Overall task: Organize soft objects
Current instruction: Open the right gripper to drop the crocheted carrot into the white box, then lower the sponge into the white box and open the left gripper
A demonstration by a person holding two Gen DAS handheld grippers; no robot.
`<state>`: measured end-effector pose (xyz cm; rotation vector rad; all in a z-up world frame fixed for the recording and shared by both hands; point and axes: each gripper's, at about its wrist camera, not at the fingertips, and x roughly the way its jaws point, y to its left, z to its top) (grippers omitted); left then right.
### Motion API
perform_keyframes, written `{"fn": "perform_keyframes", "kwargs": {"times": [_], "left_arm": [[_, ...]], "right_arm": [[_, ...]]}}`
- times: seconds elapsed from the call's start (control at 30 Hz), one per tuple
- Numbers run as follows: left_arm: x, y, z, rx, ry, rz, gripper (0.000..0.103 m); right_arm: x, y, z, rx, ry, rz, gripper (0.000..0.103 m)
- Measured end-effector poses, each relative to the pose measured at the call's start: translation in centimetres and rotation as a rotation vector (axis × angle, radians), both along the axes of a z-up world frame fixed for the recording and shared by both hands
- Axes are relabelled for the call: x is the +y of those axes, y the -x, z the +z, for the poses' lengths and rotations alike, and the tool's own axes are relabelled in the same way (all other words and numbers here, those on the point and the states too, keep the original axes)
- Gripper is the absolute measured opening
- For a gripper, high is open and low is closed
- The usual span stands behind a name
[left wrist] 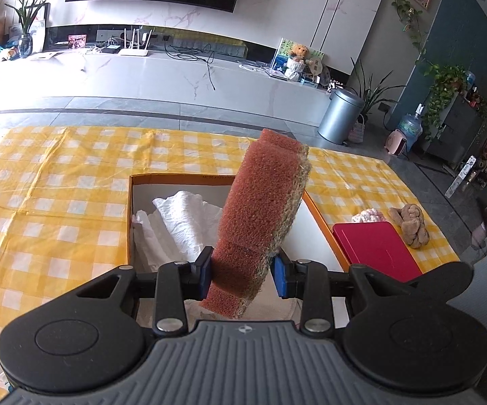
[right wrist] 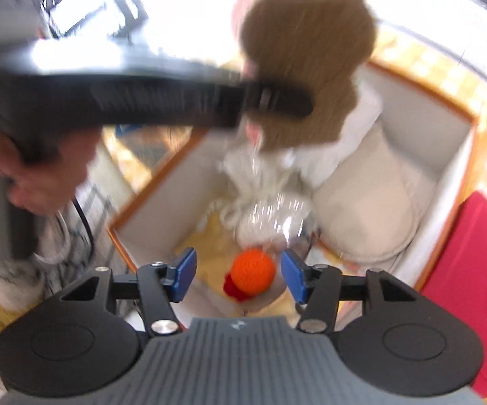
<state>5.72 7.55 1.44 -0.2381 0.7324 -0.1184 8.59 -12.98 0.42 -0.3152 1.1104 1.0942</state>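
Holding: the left gripper [left wrist: 241,275] pinches an orange-brown scouring sponge [left wrist: 263,216] by its lower part, upright over the open cardboard box [left wrist: 176,178].
Right tool: the right gripper [right wrist: 238,275] stands spread above the box interior; an orange crocheted ball [right wrist: 253,271] lies below, between the pads and apart from them.
Already boxed: white cloth [left wrist: 179,222] and, in the blurred right view, some pale bundles I cannot name.
Doing it well: probably lower the sponge into a free corner beside the cloth before letting go, clear of the right tool.
Still out: a brown knotted plush [left wrist: 410,224] lies beside the red lid [left wrist: 376,248].
Surface: yellow checked tablecloth [left wrist: 58,185], creased.
Room: grey tiled floor, marble TV bench, steel bin [left wrist: 339,116], potted plants.
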Motion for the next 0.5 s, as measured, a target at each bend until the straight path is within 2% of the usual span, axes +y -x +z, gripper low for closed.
{"fn": "perform_keyframes", "kwargs": {"times": [0.1,0.3,0.4,0.5], "left_arm": [[-0.1,0.0,0.0,0.001,0.002,0.001,0.04],[-0.2,-0.3,-0.4,0.01,0.006,0.007,0.04],[-0.6,-0.5,-0.8,0.019,-0.01,0.002,0.04],[-0.7,-0.7,-1.1,0.024,-0.008,-0.001,0.04]], "right_arm": [[-1.7,-0.7,1.7,-0.045,-0.1,-0.072,0.058],[-5.9,-3.2,4.6,-0.138,-0.259,-0.332,0.058],[-7.7,-4.5,5.3,-0.154,-0.365,-0.432,0.059],[-9.2,-5.3,5.7,-0.189,-0.43,-0.511,0.06]]}}
